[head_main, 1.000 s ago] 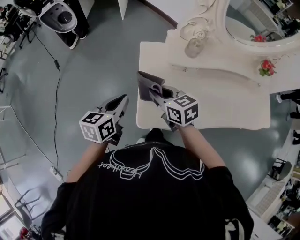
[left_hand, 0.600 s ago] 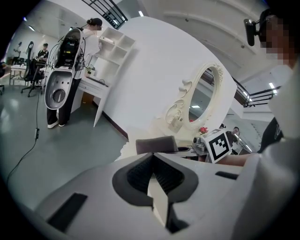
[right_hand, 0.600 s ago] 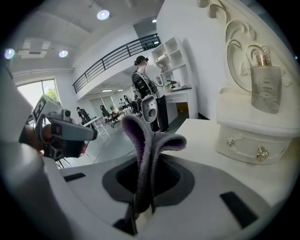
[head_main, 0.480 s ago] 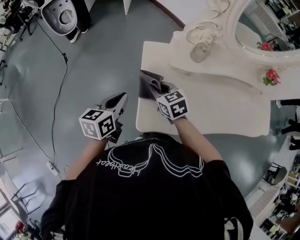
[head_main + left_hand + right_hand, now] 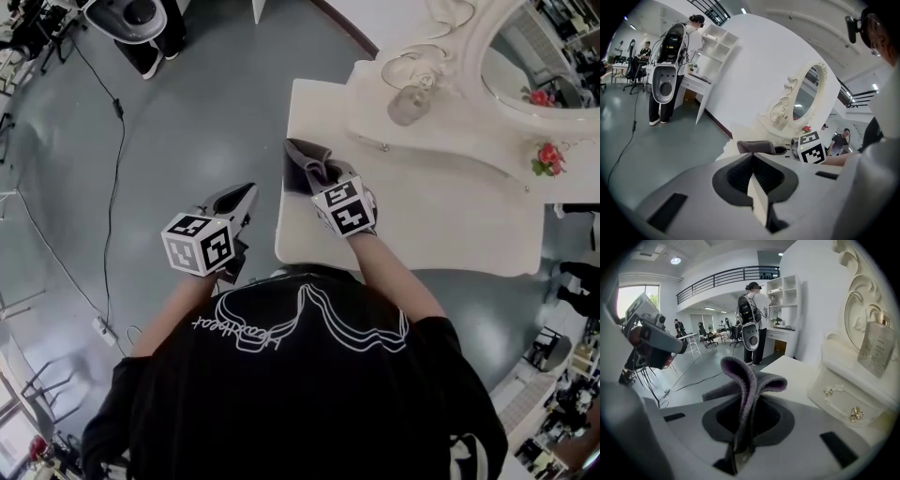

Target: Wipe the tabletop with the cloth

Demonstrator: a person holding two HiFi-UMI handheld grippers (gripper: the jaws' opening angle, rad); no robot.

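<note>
A glossy grey-green floor spreads below, crossed by a thin black cable. The cream worktop stands against a plain white wall and carries an ornate oval mirror. White open shelves stand further along. A railed balcony, a bright window and a round ceiling light show beyond.

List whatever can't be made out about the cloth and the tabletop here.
- Whether the cloth lies flat on the tabletop: head view, hidden by its own folds and the right tongs.
- The bottle label's print: right gripper view, too small.
- The mirror: head view, cut by the top edge.
</note>
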